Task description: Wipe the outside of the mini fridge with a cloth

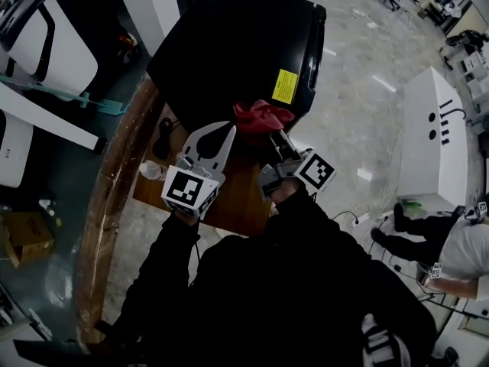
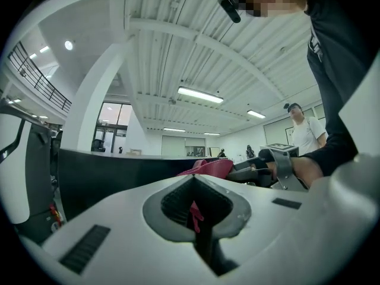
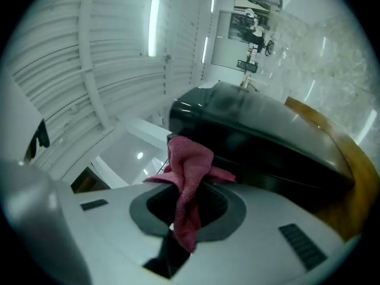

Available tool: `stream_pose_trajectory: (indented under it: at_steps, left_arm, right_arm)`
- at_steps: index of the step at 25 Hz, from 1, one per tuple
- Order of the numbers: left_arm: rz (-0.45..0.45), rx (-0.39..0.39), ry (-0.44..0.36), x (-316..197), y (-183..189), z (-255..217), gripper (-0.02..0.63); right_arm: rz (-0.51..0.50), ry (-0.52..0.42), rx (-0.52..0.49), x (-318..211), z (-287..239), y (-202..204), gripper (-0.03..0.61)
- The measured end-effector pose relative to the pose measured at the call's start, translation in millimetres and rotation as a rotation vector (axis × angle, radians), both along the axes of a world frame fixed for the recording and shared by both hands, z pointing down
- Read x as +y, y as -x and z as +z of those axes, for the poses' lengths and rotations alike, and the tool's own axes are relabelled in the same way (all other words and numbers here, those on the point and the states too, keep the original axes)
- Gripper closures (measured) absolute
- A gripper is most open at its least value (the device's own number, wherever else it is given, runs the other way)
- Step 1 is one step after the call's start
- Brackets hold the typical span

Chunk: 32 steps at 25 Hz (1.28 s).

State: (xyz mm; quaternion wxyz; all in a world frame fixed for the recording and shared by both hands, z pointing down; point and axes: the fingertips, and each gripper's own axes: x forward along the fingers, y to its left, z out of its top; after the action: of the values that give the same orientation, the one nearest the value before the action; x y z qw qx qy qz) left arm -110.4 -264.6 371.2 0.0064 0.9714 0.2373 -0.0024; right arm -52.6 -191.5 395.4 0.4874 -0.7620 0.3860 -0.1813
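Both black-sleeved arms reached up from the bottom of the frame, the claws side by side at centre, pointing at the near edge of the fridge (image 1: 237,44) on the table (image 1: 121,176). The right claw (image 1: 272,134) was clamped on the red cloth (image 1: 262,116) — bunched against the fridge's lower corner. The left claw (image 1: 226,133) leaned right toward it, jaws nearly together on a red sliver of the cloth.
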Motion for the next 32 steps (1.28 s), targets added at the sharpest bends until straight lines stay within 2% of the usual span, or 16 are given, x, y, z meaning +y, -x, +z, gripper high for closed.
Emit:
stream_pose_trajectory:
  at_steps: [4, 11, 15, 20, 26, 30, 32]
  left_arm:
    - [0.002, -0.069, -0.014, 7, -6, 37, 0.609]
    - [-0.006, -0.222, 0.002, 9, -17, 136, 0.609]
    - [-0.016, -0.345, -0.004, 13, -25, 204, 0.609]
    - [-0.014, -0.536, 0.005, 32, -39, 286, 0.609]
    - [-0.046, -0.681, 0.024, 40, -51, 360, 0.609]
    - [-0.074, -0.757, 0.027, 43, -54, 396, 0.609]
    - [-0.089, -0.780, 0.028, 43, -53, 405, 0.609]
  right_arm:
    - [-0.020, -0.013, -0.143, 1, 47, -3, 0.525]
    - [-0.026, 0.036, -0.306, -2, 136, -4, 0.525]
    - [-0.043, 0.059, -0.380, -6, 197, -9, 0.525]
    - [-0.043, 0.165, -0.498, 10, 292, -17, 0.525]
    - [-0.069, 0.263, -0.586, 19, 370, -21, 0.525]
    - [-0.080, 0.294, -0.625, 21, 401, -22, 0.525]
    - [-0.100, 0.315, -0.614, 20, 408, -22, 0.525]
